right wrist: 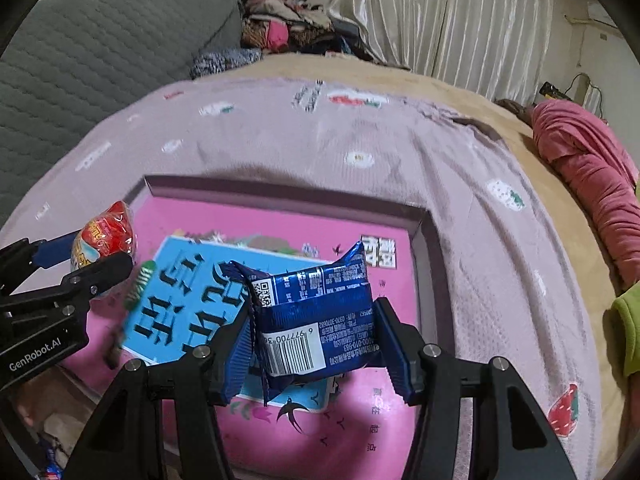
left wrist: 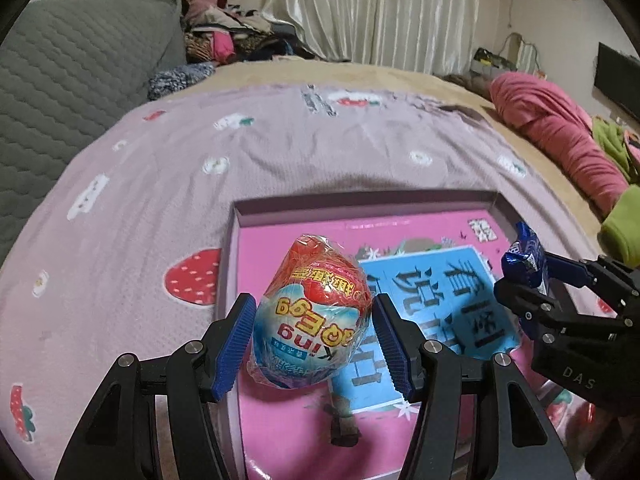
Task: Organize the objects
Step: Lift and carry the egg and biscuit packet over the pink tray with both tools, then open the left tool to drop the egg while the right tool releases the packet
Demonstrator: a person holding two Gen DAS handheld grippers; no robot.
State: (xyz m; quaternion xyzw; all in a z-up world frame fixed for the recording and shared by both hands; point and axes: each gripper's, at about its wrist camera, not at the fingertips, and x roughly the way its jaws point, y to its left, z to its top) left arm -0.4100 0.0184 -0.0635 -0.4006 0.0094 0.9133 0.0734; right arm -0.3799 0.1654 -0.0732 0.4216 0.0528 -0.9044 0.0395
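Note:
My left gripper [left wrist: 314, 342] is shut on a red and blue toy egg [left wrist: 310, 316] in clear wrap, held over the left part of an open shallow box [left wrist: 360, 206]. A pink and blue book [left wrist: 440, 300] lies flat in the box. My right gripper [right wrist: 316, 344] is shut on a blue snack packet [right wrist: 316, 316] above the book [right wrist: 192, 292]. The right gripper with its packet [left wrist: 524, 256] shows at the right of the left wrist view. The left gripper with the egg [right wrist: 104, 236] shows at the left of the right wrist view.
The box [right wrist: 428, 248] rests on a pink strawberry-print blanket [left wrist: 280, 148] on a bed. A grey headboard [left wrist: 68, 80] stands at the left, piled clothes [left wrist: 236, 36] at the back, a rolled pink garment [left wrist: 560, 136] and a green one [left wrist: 620, 228] at the right.

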